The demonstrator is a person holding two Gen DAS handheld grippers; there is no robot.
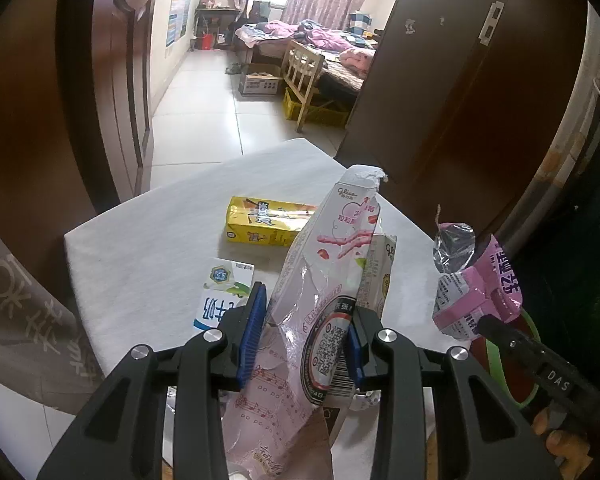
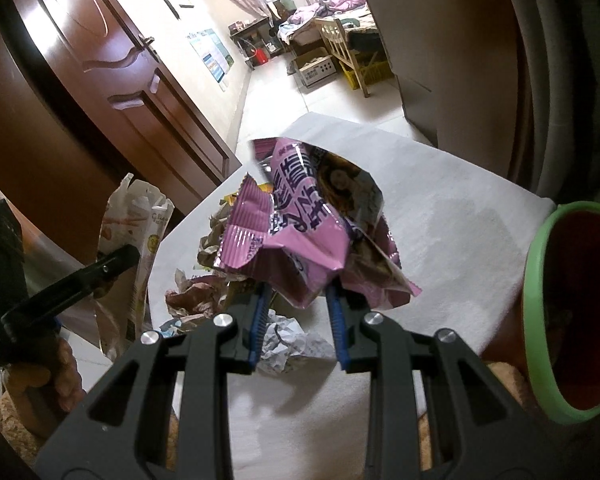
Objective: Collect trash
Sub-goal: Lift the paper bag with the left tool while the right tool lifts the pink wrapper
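Pink wrapper (image 2: 300, 236) between right claw (image 2: 296, 300) pads

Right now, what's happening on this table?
A person is clearing trash with two handheld grippers. The left gripper is shut on a pale pink snack wrapper; the right gripper is shut on a crumpled purple packet, near the green-rimmed bin. A yellow carton and a milk carton remain on the table.

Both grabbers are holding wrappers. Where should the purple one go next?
Probably sideways over the green-rimmed bin and let go: the right gripper holds the purple wrapper lifted above the table, with the bin open beside it.
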